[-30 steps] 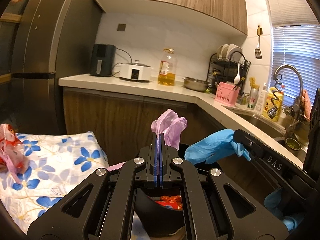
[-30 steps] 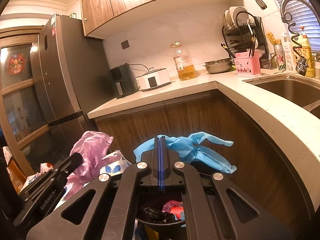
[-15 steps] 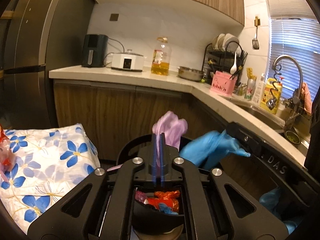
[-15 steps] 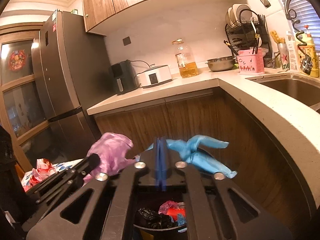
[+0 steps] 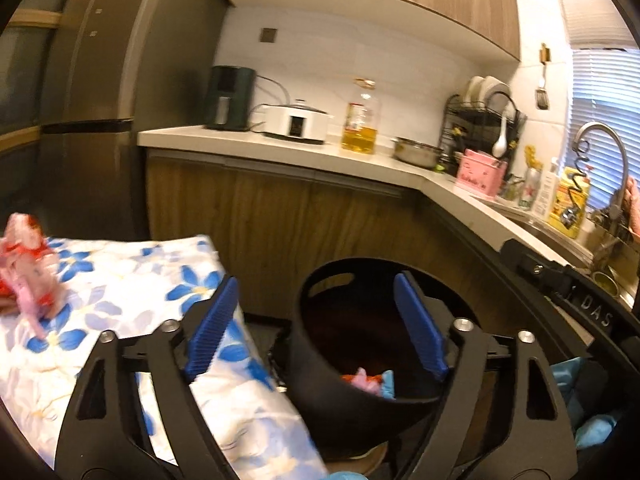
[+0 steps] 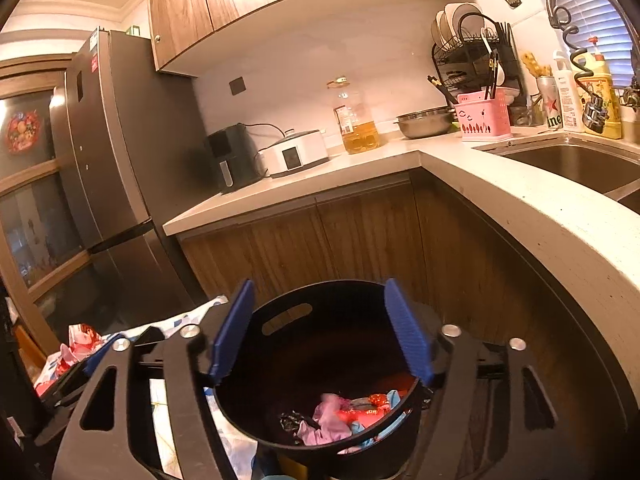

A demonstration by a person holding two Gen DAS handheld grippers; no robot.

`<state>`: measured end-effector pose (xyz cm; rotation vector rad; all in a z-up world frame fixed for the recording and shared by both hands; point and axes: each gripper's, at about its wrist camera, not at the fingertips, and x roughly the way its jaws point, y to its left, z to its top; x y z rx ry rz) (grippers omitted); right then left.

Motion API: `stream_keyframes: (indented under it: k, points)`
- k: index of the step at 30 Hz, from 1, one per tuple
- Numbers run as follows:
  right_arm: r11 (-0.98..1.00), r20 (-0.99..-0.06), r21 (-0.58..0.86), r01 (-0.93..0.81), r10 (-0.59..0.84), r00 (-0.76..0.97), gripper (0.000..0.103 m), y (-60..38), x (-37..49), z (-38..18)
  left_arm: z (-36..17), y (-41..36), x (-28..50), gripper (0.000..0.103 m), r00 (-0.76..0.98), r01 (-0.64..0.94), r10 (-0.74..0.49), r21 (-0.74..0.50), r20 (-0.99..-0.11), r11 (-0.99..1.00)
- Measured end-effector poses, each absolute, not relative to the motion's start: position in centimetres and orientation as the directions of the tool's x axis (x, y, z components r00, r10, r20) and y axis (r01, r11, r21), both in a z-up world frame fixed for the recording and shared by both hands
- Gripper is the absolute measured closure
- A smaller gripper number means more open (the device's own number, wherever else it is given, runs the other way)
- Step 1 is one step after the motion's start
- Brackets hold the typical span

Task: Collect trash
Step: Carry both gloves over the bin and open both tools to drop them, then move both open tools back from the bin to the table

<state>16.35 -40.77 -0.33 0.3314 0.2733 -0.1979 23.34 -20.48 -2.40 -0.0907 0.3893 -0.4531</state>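
Note:
A black bin [image 5: 320,292] stands on the floor below both grippers. Inside it lie a pink glove [image 6: 326,420], a blue glove [image 6: 394,396] and a red wrapper [image 6: 360,412]. My left gripper [image 5: 316,328] hangs over the bin's left rim, jaws opening, nothing between its blue pads [image 5: 212,328]. My right gripper [image 6: 320,328] is above the bin [image 6: 288,314], jaws also opening and empty. The pink glove [image 5: 366,380] shows in the left wrist view too. A crumpled red and pink wrapper [image 5: 28,264] lies on a blue-flowered cloth [image 5: 120,272] to the left.
Wooden cabinets [image 6: 360,240] and a pale L-shaped counter [image 6: 480,184] stand close behind the bin, with a sink [image 6: 568,160] at right. A tall fridge [image 6: 112,160] stands at left. A person's blue-gloved hand [image 5: 568,376] holds the right gripper's body [image 5: 560,280].
Both grippers went from shut to wide open. The pink glove left the left gripper and the blue glove left the right one; both now lie in the bin.

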Motion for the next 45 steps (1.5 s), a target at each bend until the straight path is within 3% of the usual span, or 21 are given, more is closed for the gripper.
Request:
stream_keyframes:
  k: [7,21,45]
  points:
    - [0.934,-0.288,0.272,0.231,-0.15,0.946,0.019,-38.9,15.2,0.0,-2.3,-15.8,20.8,0.008,0.873,0.307,-0.357,-0.194,-0.333,0.932]
    - [0.957,-0.278,0.241,0.159,-0.089,0.957,0.019,-32.4,13.9,-0.2,-2.7,-6.7,17.1,0.007,0.925,0.111,-0.166,-0.174,-0.342,0.979]
    - [0.976,-0.332,0.146,-0.161,0.202,0.922,0.019,-14.1,20.6,-3.4,-4.6,12.1,16.6,0.007,0.919,-0.252,0.176,-0.183,-0.352,0.95]
